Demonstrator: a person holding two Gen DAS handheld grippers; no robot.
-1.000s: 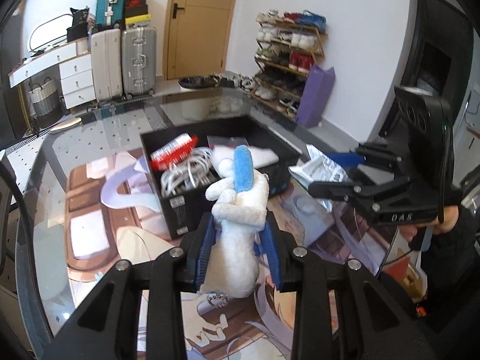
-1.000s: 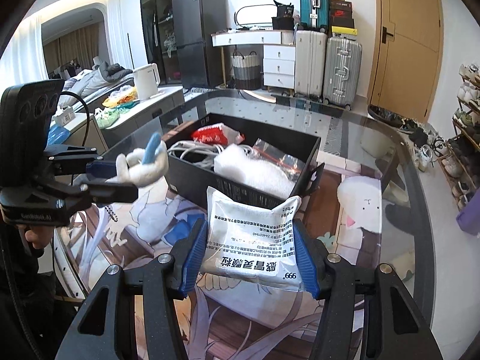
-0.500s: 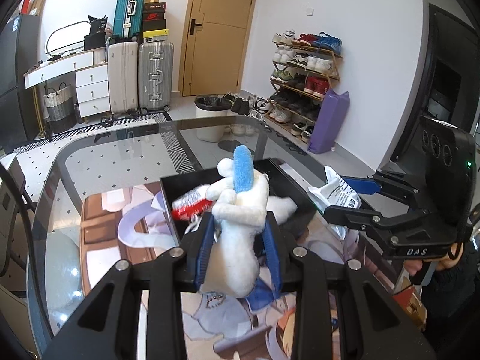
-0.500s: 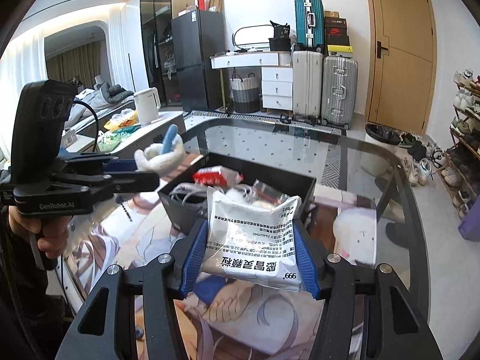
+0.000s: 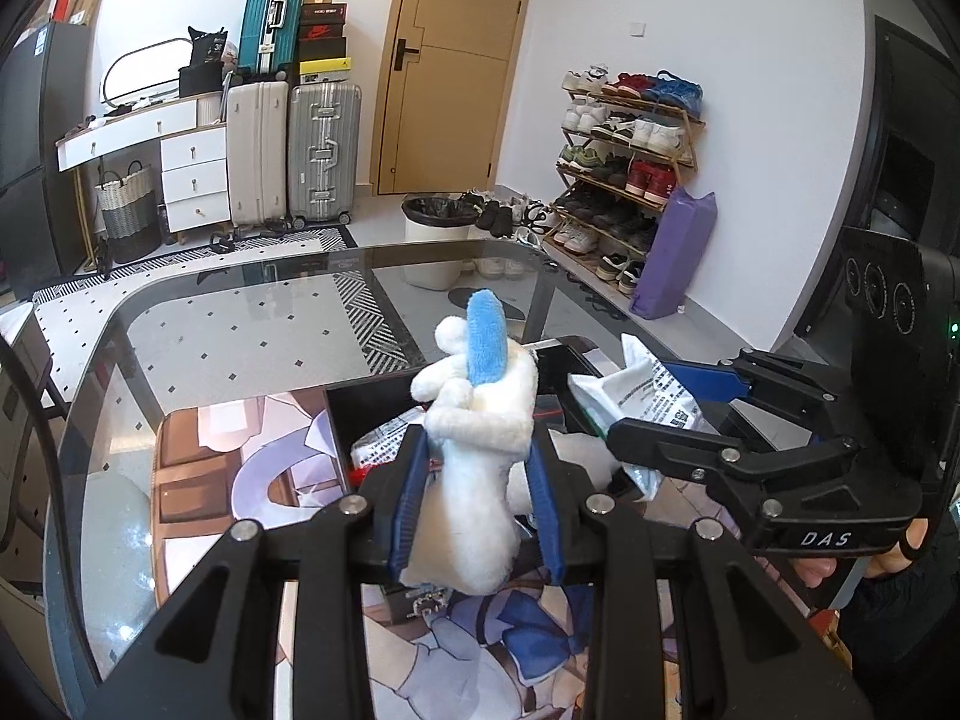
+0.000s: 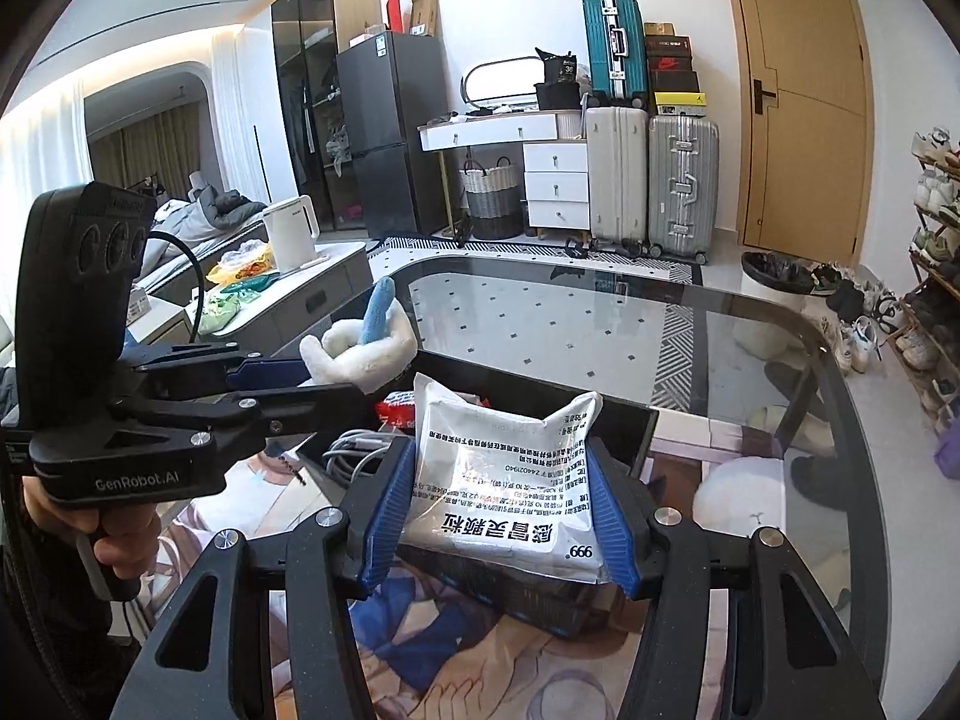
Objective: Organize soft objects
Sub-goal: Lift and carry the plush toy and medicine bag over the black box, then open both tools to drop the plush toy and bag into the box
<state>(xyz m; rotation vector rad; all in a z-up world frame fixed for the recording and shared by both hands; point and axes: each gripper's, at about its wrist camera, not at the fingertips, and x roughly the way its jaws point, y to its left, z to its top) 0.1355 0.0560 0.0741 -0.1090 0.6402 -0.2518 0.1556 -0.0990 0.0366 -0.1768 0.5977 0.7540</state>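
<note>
My left gripper (image 5: 474, 492) is shut on a white plush toy (image 5: 480, 468) with a blue ear, held up above the near edge of a black box (image 5: 360, 402). My right gripper (image 6: 498, 510) is shut on a white printed pouch (image 6: 504, 480), held above the same black box (image 6: 624, 426). In the right wrist view the left gripper (image 6: 336, 387) with the plush toy (image 6: 360, 348) is at the left, over the box's left end. In the left wrist view the right gripper (image 5: 636, 408) with the pouch (image 5: 648, 396) is at the right.
The box holds white cables (image 6: 354, 450), a red packet (image 6: 399, 411) and other packets. It stands on a glass table (image 5: 240, 324) with a printed mat (image 5: 198, 480). Suitcases (image 5: 300, 150), a bin (image 5: 435, 240) and a shoe rack (image 5: 624, 162) stand beyond.
Both grippers have risen and moved in over the box, each keeping its hold. The box now sits lower and closer under the fingers in both views.
</note>
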